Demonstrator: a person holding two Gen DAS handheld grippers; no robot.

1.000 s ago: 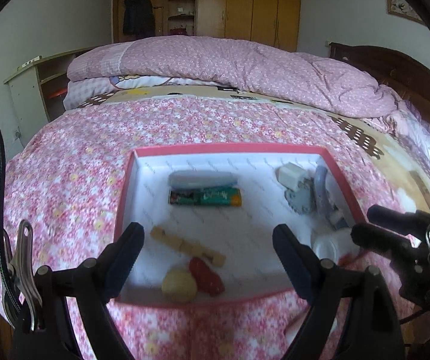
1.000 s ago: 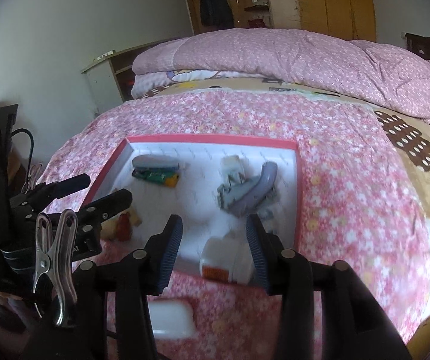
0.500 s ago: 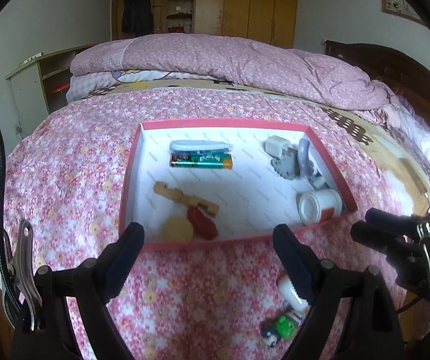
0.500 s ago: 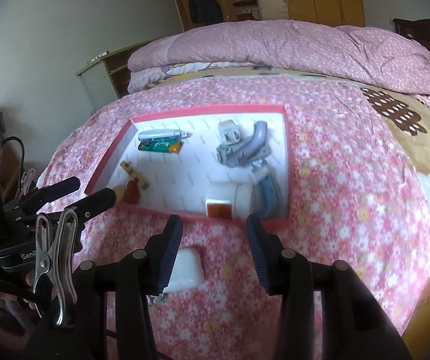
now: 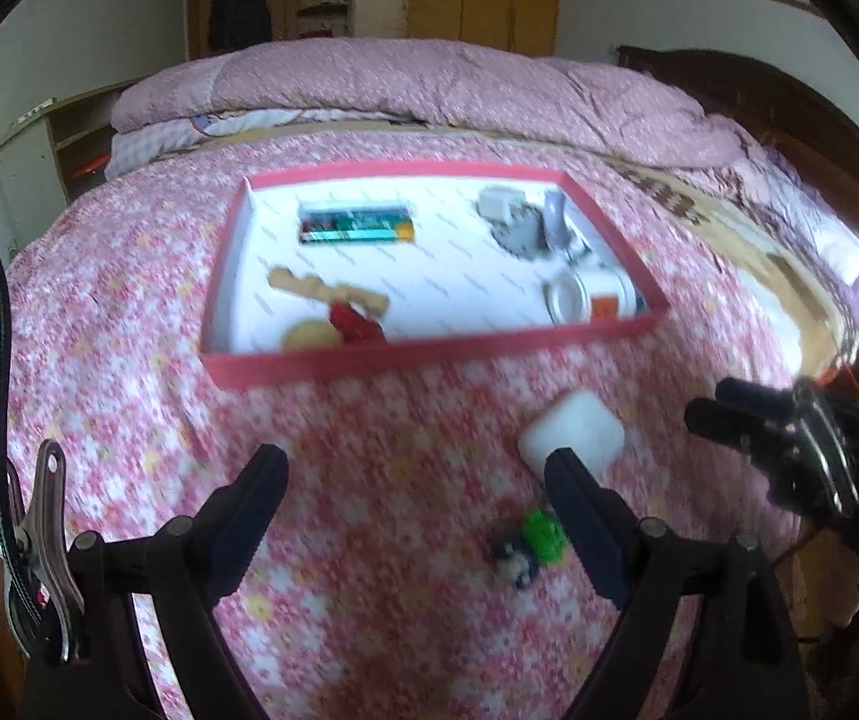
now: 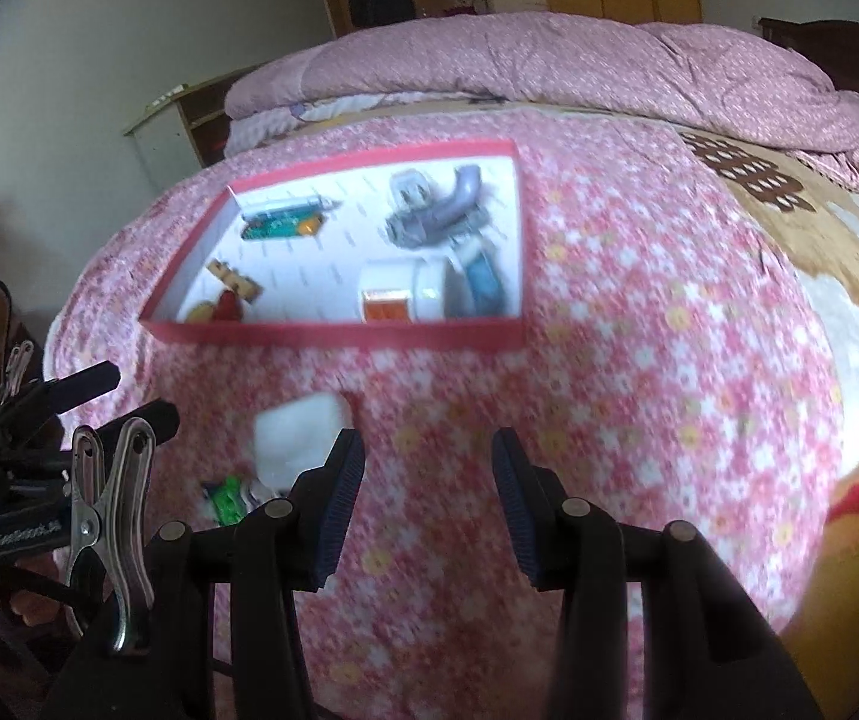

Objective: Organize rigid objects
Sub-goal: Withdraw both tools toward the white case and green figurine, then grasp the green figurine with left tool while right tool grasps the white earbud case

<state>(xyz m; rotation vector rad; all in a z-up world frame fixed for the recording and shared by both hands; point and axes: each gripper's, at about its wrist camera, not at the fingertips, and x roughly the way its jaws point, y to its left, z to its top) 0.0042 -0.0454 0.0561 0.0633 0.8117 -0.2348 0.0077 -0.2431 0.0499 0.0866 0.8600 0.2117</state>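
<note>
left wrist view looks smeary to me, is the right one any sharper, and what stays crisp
Left wrist view: motion blur smears the bedspread, the white case and the green toy; its own claw stays crisp. Right wrist view: no sharper, the tray and its contents are streaked, only the claw and clip are sharp. Both show fisheye bending and dark corners.

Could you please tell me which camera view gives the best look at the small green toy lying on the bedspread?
The left wrist view shows it best: the green toy lies in the open on the bedspread, below the white case, though blurred. In the right wrist view the toy sits near the frame's left side, smaller and equally blurred.
</note>
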